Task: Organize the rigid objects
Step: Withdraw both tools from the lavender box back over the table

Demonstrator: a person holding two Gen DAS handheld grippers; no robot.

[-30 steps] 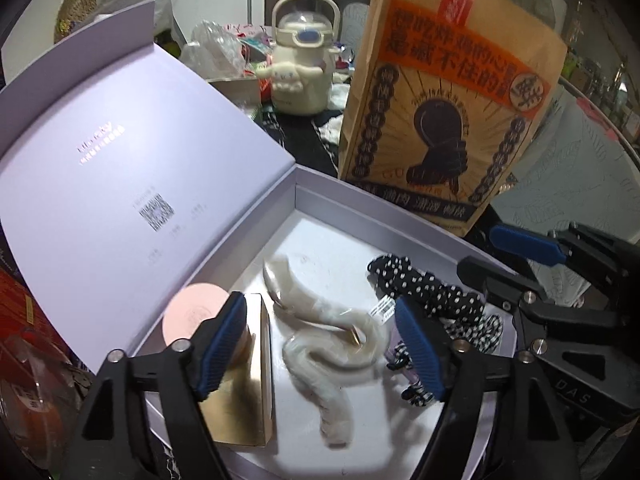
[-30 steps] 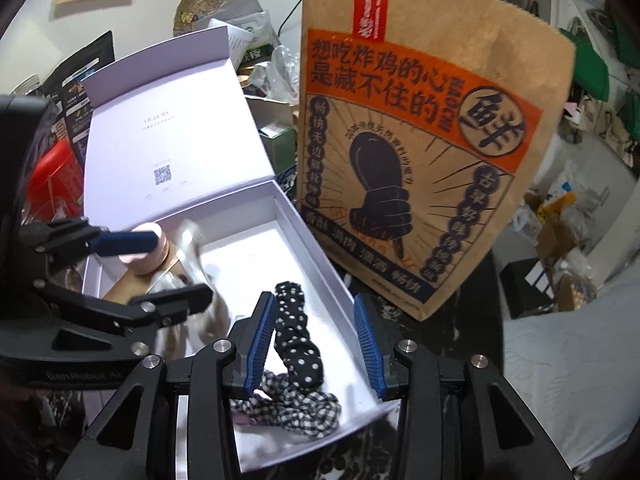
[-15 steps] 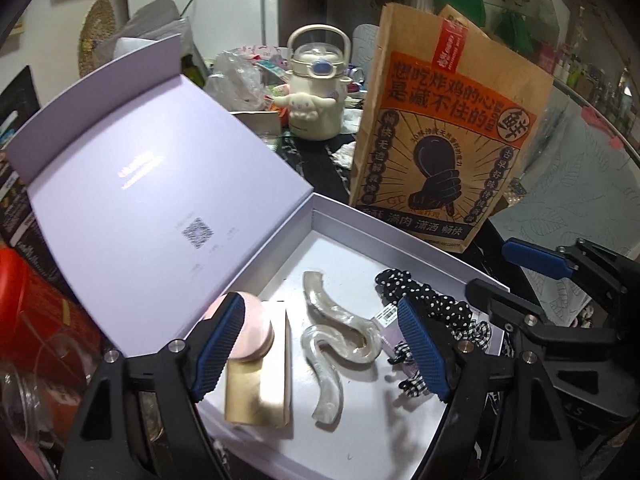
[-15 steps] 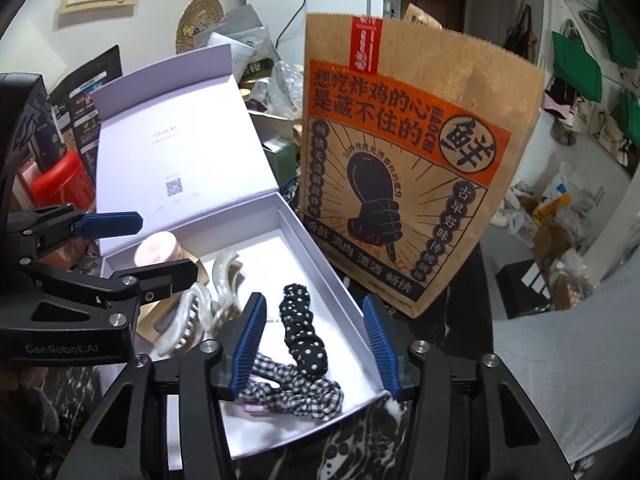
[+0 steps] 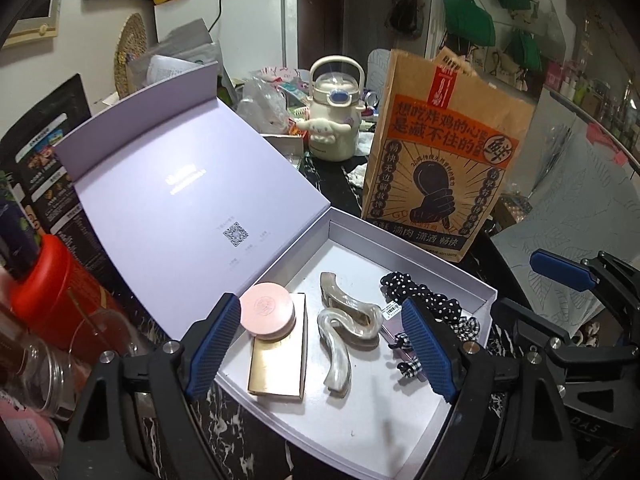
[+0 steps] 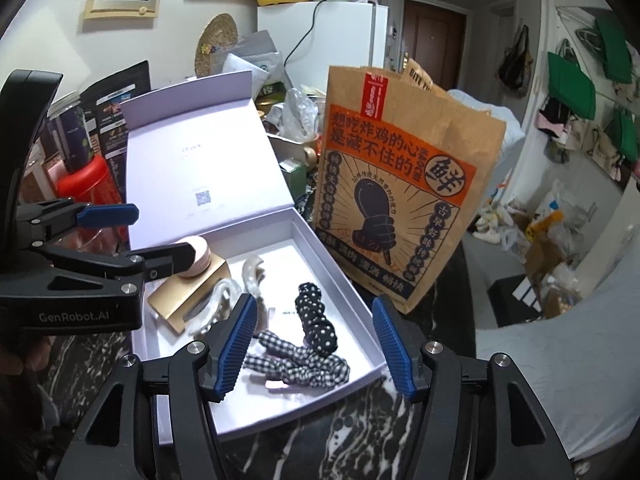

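An open lilac box (image 5: 404,238) (image 6: 352,292) lies on the marble table, lid (image 5: 192,184) raised to the left. Inside are a pink round compact (image 5: 267,311) (image 6: 199,251) on a gold case (image 5: 276,364) (image 6: 188,290), two pearly hair claws (image 5: 344,332) (image 6: 252,276), a polka-dot scrunchie (image 5: 420,292) (image 6: 316,320) and a gingham scrunchie (image 6: 300,364). My left gripper (image 5: 320,352) is open and empty above the box's near edge. My right gripper (image 6: 312,344) is open and empty over the scrunchies; it also shows in the left wrist view (image 5: 560,280).
A tall brown paper bag (image 5: 444,160) (image 6: 400,200) stands right behind the box. A cream kettle (image 5: 336,120) and clutter sit further back. A red tin (image 5: 56,296) (image 6: 86,184) and glass jars (image 5: 36,364) stand left of the box.
Both grippers have pulled up and back from the box, so more of the box and room shows. The pearly hair claws now lie still in the box.
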